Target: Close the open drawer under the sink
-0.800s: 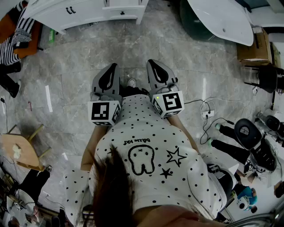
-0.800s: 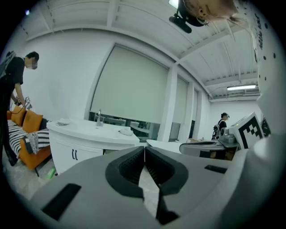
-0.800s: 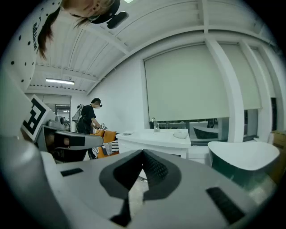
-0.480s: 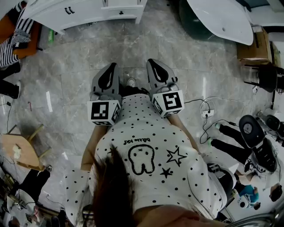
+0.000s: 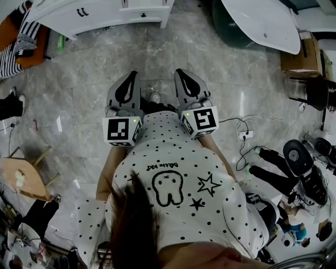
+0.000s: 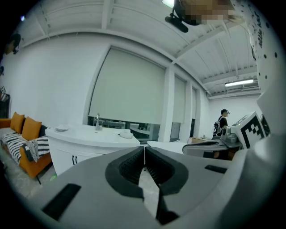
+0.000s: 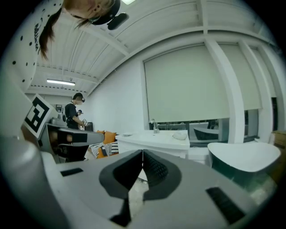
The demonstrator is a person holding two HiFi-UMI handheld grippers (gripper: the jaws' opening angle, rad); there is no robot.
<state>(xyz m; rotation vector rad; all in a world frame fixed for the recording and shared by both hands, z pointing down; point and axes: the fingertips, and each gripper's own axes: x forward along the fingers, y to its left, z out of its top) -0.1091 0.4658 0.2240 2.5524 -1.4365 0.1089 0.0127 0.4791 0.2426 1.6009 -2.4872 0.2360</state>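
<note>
Far ahead, sink cabinet (image 5: 105,17), long axis crosswise

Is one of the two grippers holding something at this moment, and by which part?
Nothing is held. The left gripper and the right gripper are both shut, with nothing between their jaws.

The grey marbled floor (image 5: 84,89) carries a white sink cabinet (image 5: 100,13) ahead and left of the left gripper (image 5: 131,78), and a white bathtub (image 5: 262,21) ahead and right of the right gripper (image 5: 180,74). A power strip (image 5: 244,135) with trailing cables lies to the right of the right gripper, with a cardboard box (image 5: 300,55) farther out. A wooden stool (image 5: 26,178) stands well off to the left gripper's left.
</note>
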